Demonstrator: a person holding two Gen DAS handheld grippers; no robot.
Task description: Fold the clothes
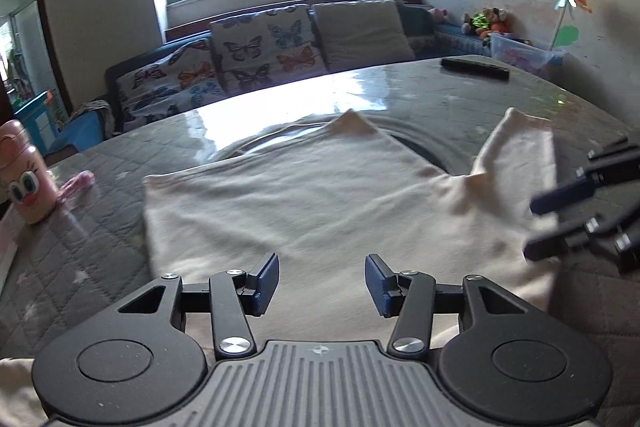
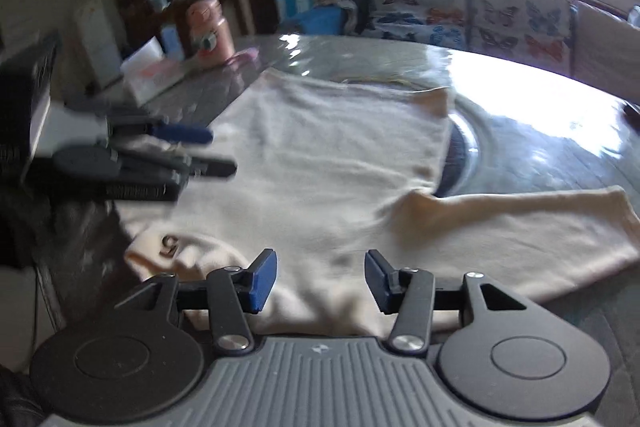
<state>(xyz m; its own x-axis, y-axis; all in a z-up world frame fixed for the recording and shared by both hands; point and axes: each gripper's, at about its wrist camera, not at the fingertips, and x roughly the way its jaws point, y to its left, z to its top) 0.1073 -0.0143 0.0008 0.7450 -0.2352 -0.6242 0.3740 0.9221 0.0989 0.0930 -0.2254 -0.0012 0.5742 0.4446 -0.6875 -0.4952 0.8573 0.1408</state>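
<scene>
- Far left, left wrist view — pink bottle (image 1: 25, 175) stands on the quilted table (image 1: 80, 251), well apart from the work.
- Cream shirt (image 1: 320, 203) lies flat on the table, spread in front of both grippers; body already partly folded, one sleeve (image 2: 520, 227) stretched out to the right in the right wrist view.
- Left gripper (image 1: 322, 285): jaws parted, nothing between the pads, hanging over the near edge of the shirt's body. Cloth lies directly ahead and under the fingertips.
- Right gripper (image 2: 320, 281): jaws parted as well, empty, over the near hem area beside the collar end with the small printed mark (image 2: 170, 245).
- Sleeve's long axis runs rightward and away from the right gripper's fingers — this hand is clearly the nearer one to it; left gripper sits over the body, further off.
- Judgement: next fold likely turns on that sleeve being brought in across the body, a reach to the right for the right gripper.
- Far right, left wrist view: dark remote-like object (image 1: 475, 67) at the table's back edge, clear of the shirt.
</scene>
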